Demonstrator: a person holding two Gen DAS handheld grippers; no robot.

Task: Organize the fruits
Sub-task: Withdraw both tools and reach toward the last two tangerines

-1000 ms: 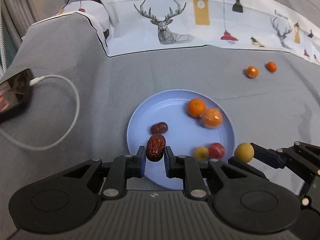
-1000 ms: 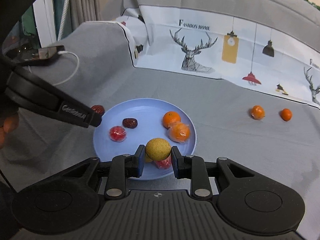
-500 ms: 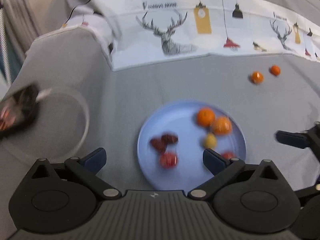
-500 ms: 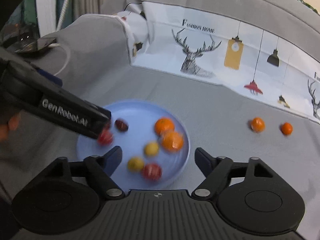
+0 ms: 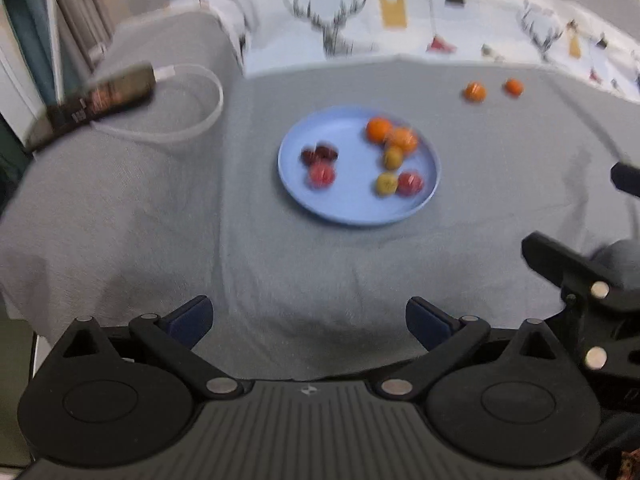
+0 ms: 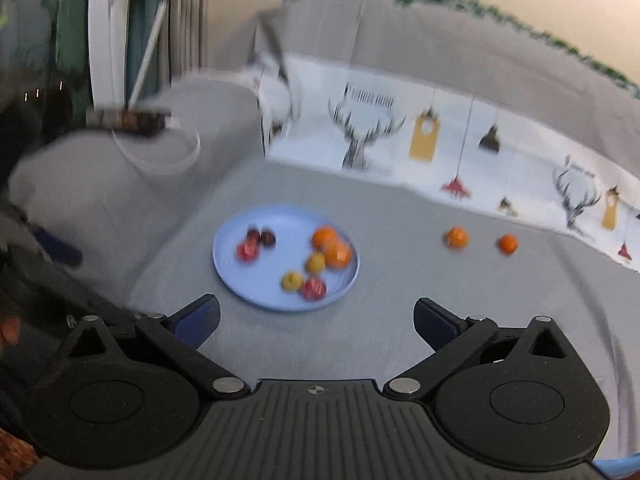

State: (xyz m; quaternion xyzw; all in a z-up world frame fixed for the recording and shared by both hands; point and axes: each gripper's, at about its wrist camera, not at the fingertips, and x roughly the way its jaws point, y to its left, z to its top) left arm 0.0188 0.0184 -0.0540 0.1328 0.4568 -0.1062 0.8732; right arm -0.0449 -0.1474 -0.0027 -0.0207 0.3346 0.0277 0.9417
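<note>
A blue plate (image 5: 340, 210) (image 6: 280, 218) lies on the grey cloth and holds several fruits: two oranges (image 5: 379, 129), two yellow fruits (image 5: 386, 183), red ones (image 5: 321, 174) and dark dates (image 5: 318, 155). Two small oranges (image 5: 475, 91) (image 6: 456, 237) lie on the cloth to the far right of the plate. My left gripper (image 5: 308, 312) is open and empty, well short of the plate. My right gripper (image 6: 316, 310) has its jaws opening with nothing between them, also back from the plate. One of its fingers (image 5: 560, 264) shows at the right edge of the left wrist view.
A phone (image 5: 100, 98) on a white cable (image 5: 196, 122) rests on the raised grey cushion at the left. A white cloth printed with deer (image 5: 340, 28) covers the back. Curtains and a pole stand at the far left.
The left gripper let go of the dark date and the right one of the yellow fruit; both fruits now lie on the plate. Both grippers opened wide and drew back from the plate.
</note>
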